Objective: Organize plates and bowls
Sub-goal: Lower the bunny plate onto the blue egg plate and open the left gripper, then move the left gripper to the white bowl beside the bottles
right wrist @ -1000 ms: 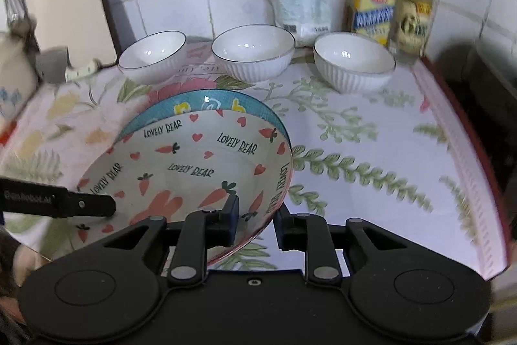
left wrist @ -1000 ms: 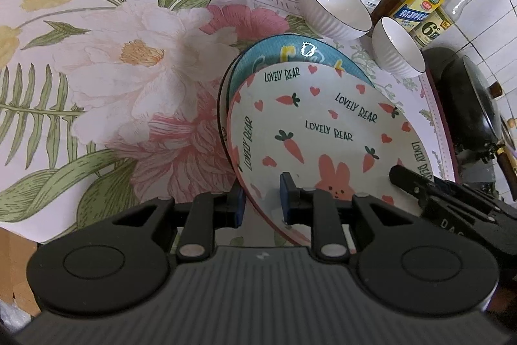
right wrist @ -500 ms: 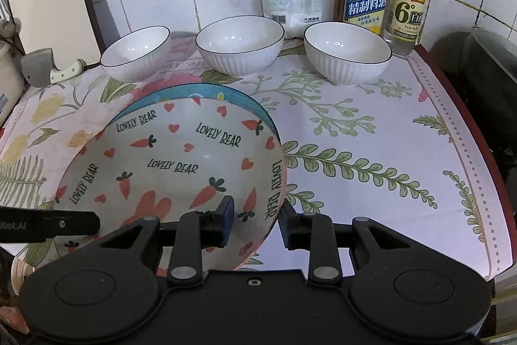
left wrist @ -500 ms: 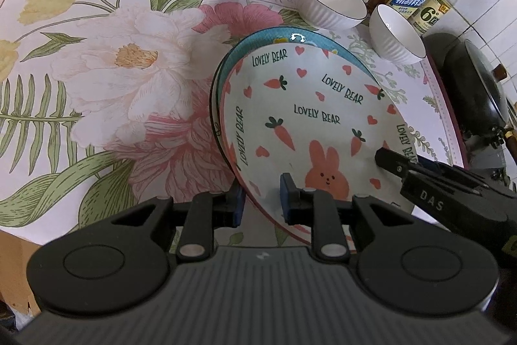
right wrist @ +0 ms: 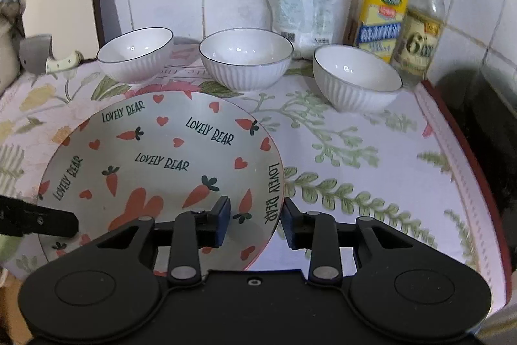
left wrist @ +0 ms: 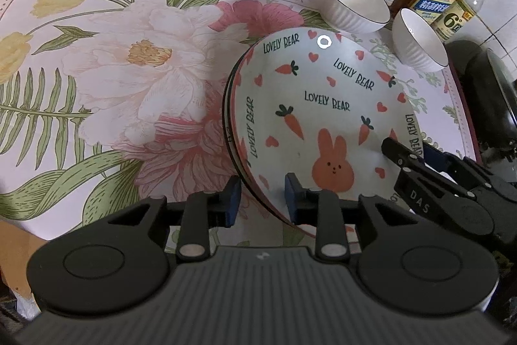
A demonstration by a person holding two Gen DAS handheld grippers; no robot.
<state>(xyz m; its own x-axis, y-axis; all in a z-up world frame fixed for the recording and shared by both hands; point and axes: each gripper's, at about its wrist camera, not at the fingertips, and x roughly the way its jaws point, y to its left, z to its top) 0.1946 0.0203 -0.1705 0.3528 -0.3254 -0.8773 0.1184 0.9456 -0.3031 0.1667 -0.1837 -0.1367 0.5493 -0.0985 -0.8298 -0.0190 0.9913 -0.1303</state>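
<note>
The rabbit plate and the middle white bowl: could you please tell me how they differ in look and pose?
The rabbit plate is wide, shallow and printed with carrots, hearts and lettering; the middle bowl is deep, plain white, ribbed outside with a dark rim. The plate sits tilted between both tongs, left and right; the bowl stands upright and untouched near the wall. Both are round, glossy and empty.

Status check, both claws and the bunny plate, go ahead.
Left claw and right claw straddle opposite rims of the bunny plate, jaws apart. Plate sits on another plate's rim. Three white bowls behind, apart.
</note>
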